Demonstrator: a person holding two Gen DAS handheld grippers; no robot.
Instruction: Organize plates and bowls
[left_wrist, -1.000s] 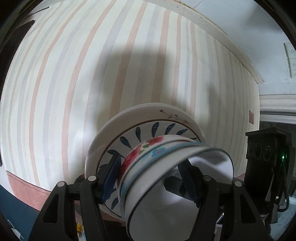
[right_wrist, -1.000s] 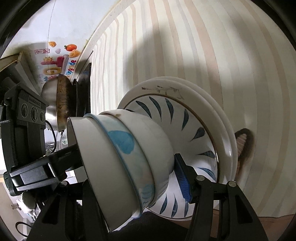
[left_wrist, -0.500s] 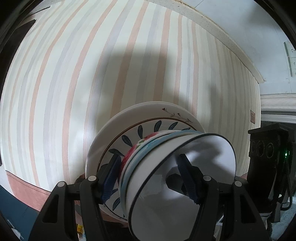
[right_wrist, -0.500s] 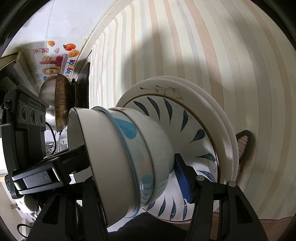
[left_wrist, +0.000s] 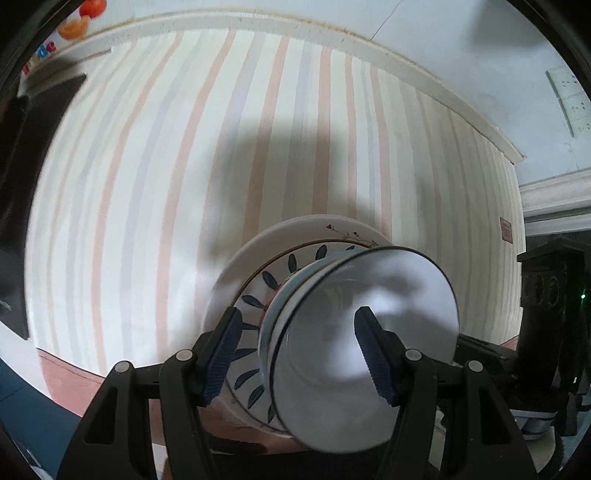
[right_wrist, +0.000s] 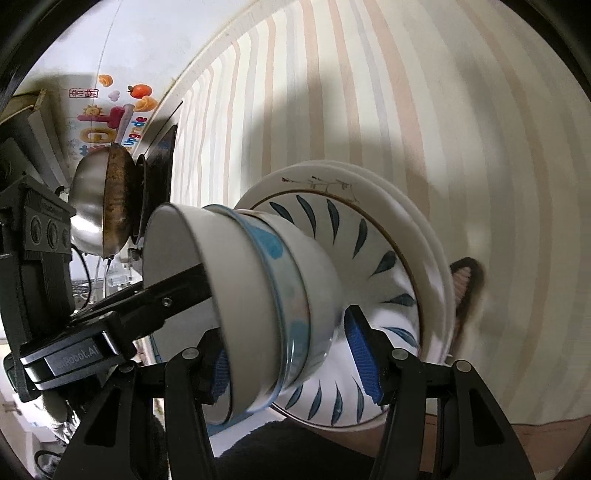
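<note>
Bowls (right_wrist: 258, 295) on plates (right_wrist: 369, 251) | both claws clamp stack | label "Robot.AI"

Left gripper (left_wrist: 297, 350): pointing steeply down, jaws roughly half spread. Its two blue ribbed pads straddle the stack of bowls and plates (left_wrist: 354, 332), one pad on the plate side, the other inside the top bowl's mouth. Firm pad contact can't be confirmed through the blur.

Right gripper (right_wrist: 291, 360): angled down less steeply, jaws about the same spread. It straddles the same stack from the opposite side; near pad mostly hidden behind the bowls, far pad against the plate face. Left gripper's finger visible in this view, reaching into the top bowl.
</note>
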